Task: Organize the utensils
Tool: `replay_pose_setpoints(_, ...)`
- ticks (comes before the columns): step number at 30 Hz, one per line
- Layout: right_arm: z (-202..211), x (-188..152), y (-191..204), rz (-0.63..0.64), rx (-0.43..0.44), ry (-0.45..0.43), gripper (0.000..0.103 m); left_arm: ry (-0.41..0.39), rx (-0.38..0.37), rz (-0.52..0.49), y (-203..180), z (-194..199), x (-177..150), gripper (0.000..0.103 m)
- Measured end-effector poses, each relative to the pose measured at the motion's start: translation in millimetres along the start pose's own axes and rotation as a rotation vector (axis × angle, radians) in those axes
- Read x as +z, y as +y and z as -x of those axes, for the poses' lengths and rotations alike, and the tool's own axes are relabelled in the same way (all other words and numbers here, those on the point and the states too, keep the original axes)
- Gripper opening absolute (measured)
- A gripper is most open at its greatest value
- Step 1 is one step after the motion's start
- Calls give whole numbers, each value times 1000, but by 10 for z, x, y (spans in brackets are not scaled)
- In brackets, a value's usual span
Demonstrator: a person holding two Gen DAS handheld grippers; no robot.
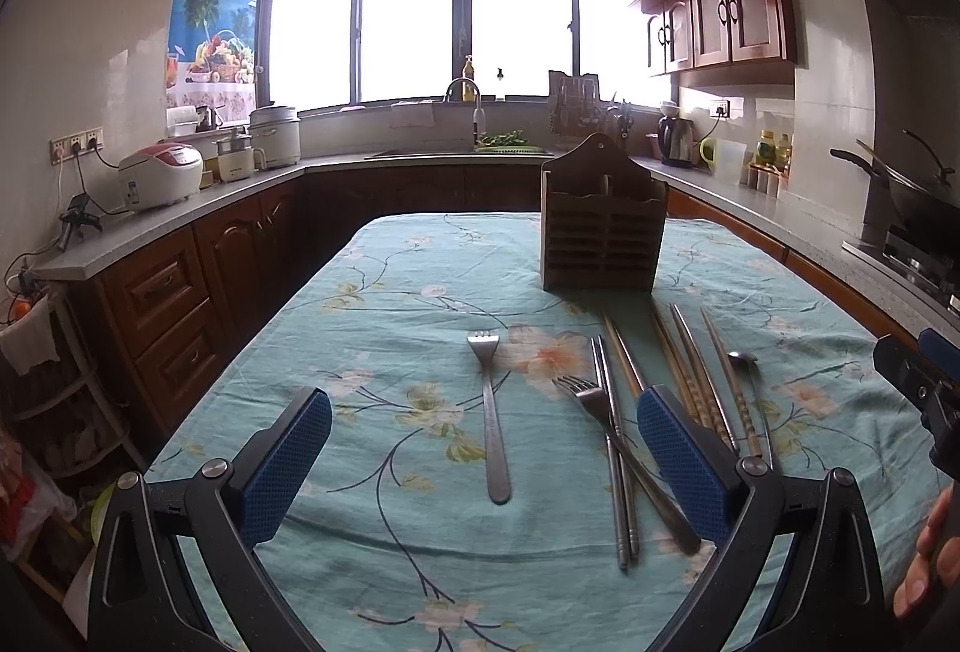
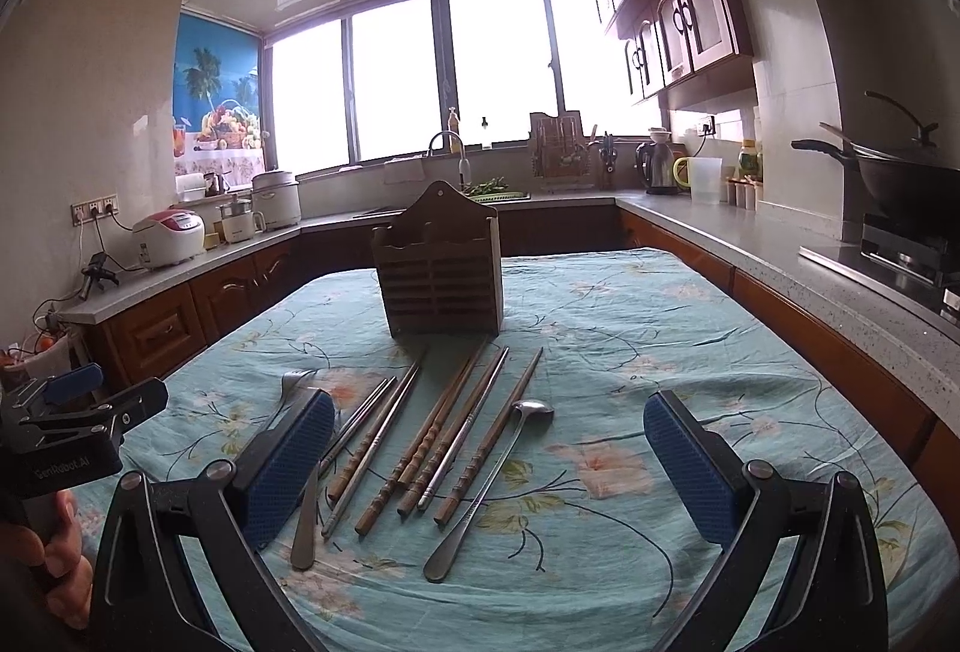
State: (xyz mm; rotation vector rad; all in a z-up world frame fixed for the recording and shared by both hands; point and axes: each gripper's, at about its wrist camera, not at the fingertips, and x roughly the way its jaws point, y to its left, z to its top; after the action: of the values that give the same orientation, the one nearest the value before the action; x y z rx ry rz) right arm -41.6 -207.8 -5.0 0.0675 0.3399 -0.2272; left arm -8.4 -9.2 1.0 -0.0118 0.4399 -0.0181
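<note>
Rice cooker (image 1: 161,172), kettle (image 1: 675,140), wok (image 2: 906,178) on counters.

A home kitchen
Wooden cabinets (image 1: 714,15) line the walls; a rice cooker (image 1: 161,173), kettle (image 1: 676,140) and wok (image 2: 900,175) stand on the counter (image 2: 750,232).

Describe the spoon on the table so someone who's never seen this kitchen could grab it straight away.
Start at the wooden utensil holder standing on the floral tablecloth. In front of it lies a row of chopsticks, and the spoon is the piece on that row's right edge. It alone has a small rounded bowl, on a long thin metal handle; its neighbours are straight sticks, and the forks have tines.
</note>
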Motion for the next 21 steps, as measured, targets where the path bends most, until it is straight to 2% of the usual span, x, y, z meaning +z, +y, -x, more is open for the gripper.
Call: replay_pose_setpoints(21,8,23,-11,-2,10,-1,103,0,-5,7,12,1,11,102)
